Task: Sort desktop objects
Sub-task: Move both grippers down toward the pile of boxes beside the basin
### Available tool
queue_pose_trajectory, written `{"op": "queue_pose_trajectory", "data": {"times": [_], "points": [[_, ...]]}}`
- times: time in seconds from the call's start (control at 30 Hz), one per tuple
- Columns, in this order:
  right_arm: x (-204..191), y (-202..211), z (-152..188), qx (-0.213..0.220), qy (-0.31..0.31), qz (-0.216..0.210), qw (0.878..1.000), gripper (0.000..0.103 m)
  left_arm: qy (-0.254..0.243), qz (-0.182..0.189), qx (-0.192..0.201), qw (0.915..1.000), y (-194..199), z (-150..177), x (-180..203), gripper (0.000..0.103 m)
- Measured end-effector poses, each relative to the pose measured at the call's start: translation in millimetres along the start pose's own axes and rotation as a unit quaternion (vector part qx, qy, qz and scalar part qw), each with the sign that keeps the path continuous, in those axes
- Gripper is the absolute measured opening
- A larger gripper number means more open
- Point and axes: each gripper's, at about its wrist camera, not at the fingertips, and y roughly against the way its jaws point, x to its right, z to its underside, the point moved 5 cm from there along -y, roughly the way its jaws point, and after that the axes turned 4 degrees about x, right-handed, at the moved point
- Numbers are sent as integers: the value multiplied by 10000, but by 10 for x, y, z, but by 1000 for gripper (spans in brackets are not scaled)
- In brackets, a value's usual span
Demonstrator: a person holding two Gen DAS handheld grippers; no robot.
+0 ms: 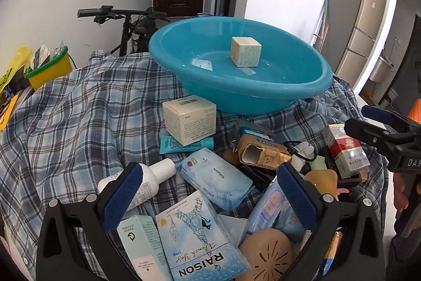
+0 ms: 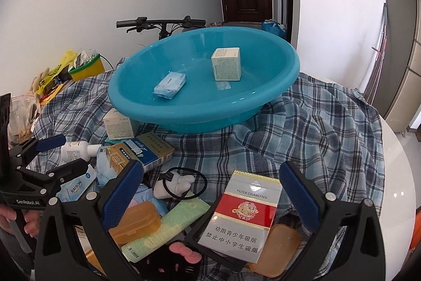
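Red and white cigarette pack (image 2: pixel 243 212) lying tilted on a black tray, at the near edge of the pile on the plaid cloth (image 2: pixel 329 123) over the counter, right between the spread blue pads of the right claw (image 2: pixel 213 195). Wide open, that claw, nothing held. Left claw (image 1: pixel 210 191) wide open too, empty, hanging over the blue RAISON pack (image 1: pixel 200 241) and a soft light-blue pouch (image 1: pixel 215 175). Probably next to go: the cigarette pack, into the teal basin (image 2: pixel 276 96) farther back, where a cream cube box (image 2: pixel 226 63) and a small blue tissue pack (image 2: pixel 170 84) already sit. Likely light as a feather, thin card, shiny wrap, so a bit slippery and easy to crush. Best to pinch across the two long narrow sides, near the middle, softly. Mind the orange plastic case (image 2: pixel 276 249) just beside it and the tray below, which could get bumped or lifted along.
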Motion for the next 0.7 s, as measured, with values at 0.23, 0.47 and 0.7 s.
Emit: {"op": "queue_pose_trajectory", "data": {"times": [0.23, 0.47, 0.7], "points": [[79, 24, -22, 6, -34, 35, 10000, 103, -1326, -89, -194, 9909, -194, -15, 401, 103], [219, 0, -30, -78, -64, 244, 9997, 103, -1488, 104, -459, 9878, -366, -141, 546, 103], [300, 21, -49, -60, -226, 209, 9995, 103, -1546, 96, -673, 9856, -579, -209, 684, 101]]}}
